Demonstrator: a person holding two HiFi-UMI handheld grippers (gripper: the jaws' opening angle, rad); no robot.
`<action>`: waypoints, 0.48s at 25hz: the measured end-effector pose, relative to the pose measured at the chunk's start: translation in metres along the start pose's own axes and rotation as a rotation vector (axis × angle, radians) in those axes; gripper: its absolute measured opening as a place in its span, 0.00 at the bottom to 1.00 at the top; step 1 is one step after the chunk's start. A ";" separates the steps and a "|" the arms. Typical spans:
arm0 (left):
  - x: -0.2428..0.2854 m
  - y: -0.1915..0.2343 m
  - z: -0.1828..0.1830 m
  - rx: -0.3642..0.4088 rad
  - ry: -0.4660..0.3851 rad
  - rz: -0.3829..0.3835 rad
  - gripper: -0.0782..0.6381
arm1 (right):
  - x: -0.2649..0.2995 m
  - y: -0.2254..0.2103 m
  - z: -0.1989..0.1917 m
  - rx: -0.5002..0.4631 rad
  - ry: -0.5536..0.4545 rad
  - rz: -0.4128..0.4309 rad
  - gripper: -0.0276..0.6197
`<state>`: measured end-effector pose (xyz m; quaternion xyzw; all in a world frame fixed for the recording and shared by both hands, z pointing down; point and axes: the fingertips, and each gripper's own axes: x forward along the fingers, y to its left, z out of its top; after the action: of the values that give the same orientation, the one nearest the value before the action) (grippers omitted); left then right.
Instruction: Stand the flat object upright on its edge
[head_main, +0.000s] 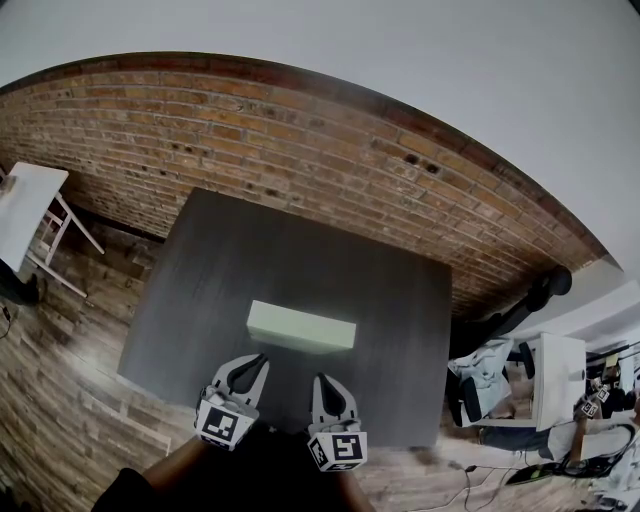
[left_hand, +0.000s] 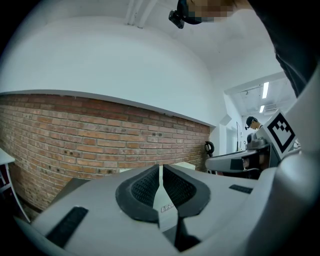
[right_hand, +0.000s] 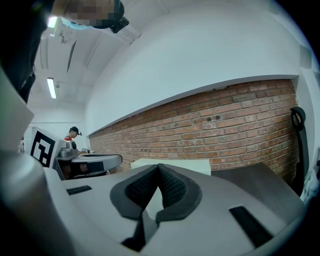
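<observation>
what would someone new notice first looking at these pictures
A pale block lies alone near the middle of the dark table, the one bright thing on it. Just in front of it, at the near edge, the left gripper and right gripper point at it, both shut and empty. A brick wall fills the background.

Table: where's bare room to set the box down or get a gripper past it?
The table is bare behind the box, toward the brick wall, and in wide strips to the box's left and right. It is tight only at the near edge, where the left gripper and right gripper, both shut, sit close in front of the box.
</observation>
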<state>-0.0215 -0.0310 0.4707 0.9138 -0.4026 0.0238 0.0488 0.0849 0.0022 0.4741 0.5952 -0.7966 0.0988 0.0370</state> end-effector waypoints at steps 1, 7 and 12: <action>0.000 0.000 0.000 0.004 0.000 -0.001 0.18 | 0.000 0.000 0.000 0.000 0.000 0.001 0.08; 0.003 -0.001 0.000 0.010 -0.006 -0.003 0.18 | 0.002 -0.002 0.001 -0.002 0.002 0.003 0.08; 0.005 -0.001 -0.001 0.006 0.004 -0.004 0.18 | 0.004 -0.003 0.000 0.000 0.004 0.011 0.08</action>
<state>-0.0175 -0.0332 0.4723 0.9147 -0.4006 0.0266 0.0469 0.0869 -0.0020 0.4752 0.5907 -0.7997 0.1004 0.0383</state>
